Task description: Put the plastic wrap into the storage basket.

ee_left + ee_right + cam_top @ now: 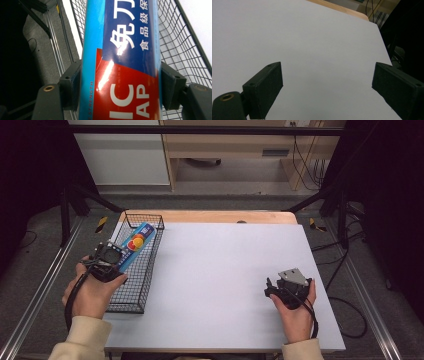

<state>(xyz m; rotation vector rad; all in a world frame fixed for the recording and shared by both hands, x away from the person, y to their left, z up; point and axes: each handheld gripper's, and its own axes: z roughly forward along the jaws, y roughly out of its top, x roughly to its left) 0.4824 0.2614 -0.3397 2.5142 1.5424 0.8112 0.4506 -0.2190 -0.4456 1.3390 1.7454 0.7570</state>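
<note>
the left gripper (111, 257) sits at the left edge of the worktop (225, 270), over the near half of a black wire basket (145, 285). its fingers (71, 87) are clamped on a long blue box (122, 60), one pad pressed against each long side. the box is blue with a red panel, white lettering and chinese characters. in the high view the box (136, 242) slants from the gripper up toward the basket's far end, over the basket's opening; whether its far end touches the wire i cannot tell. the basket stands along the left side of the worktop, its long axis running away from the person.

the right gripper (272, 290) is well apart from this, near the worktop's right front, held in the right hand (297, 312). in the right gripper view its fingers (265, 87) are spread wide with nothing between them, just the bare white worktop (312, 45) beyond.
</note>
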